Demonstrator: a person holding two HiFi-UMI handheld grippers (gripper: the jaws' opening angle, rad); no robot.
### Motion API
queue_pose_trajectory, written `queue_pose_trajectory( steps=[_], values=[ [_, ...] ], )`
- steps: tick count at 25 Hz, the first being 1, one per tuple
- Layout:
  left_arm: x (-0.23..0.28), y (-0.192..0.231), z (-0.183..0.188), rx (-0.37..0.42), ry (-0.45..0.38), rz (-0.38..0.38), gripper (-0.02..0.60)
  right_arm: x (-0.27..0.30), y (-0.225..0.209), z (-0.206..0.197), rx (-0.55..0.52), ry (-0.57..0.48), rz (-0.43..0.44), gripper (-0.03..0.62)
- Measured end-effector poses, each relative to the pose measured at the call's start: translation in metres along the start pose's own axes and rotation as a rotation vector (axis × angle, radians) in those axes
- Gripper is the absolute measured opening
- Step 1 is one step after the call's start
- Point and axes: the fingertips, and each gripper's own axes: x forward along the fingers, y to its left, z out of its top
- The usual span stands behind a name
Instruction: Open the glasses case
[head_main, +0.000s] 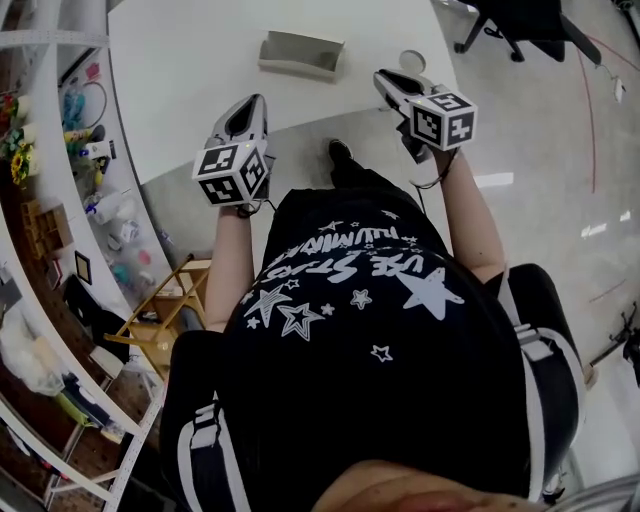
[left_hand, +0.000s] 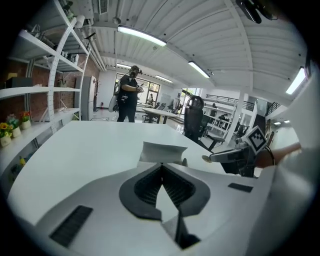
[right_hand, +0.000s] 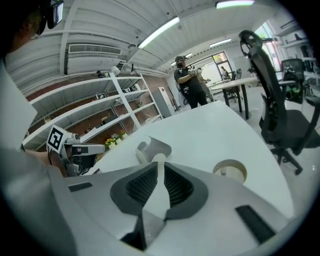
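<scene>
case: the glasses case (head_main: 300, 55) is parked far out on the table (head_main: 180, 90), well apart from both tongs, so nothing's gripped yet
left tongs (left_hand: 161, 167): tips pressed together, empty, pointed at the case, probably being lined up
right tongs (right_hand: 159, 167): nearly together, thin gap, empty

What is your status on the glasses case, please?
Left gripper shut, empty; right gripper jaws a slit apart, empty. Glasses case on white table ahead, untouched. Tape roll by right gripper, apart from the case.
</scene>
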Motion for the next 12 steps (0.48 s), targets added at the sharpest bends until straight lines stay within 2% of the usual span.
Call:
queue_pose_trajectory(
  steps=[5, 12],
  values=[
    [-0.034, -0.021, -0.021, -0.034, -0.008, -0.065, 0.012, -0.014, 0.033, -0.018, -0.008, -0.013, -0.03, 0.048],
    [-0.102, -0.036, -0.055, -0.027, -0.029, -0.128, 0.012, -0.042, 0.107, -0.062, -0.021, -0.041, -0.047, 0.048]
  ],
)
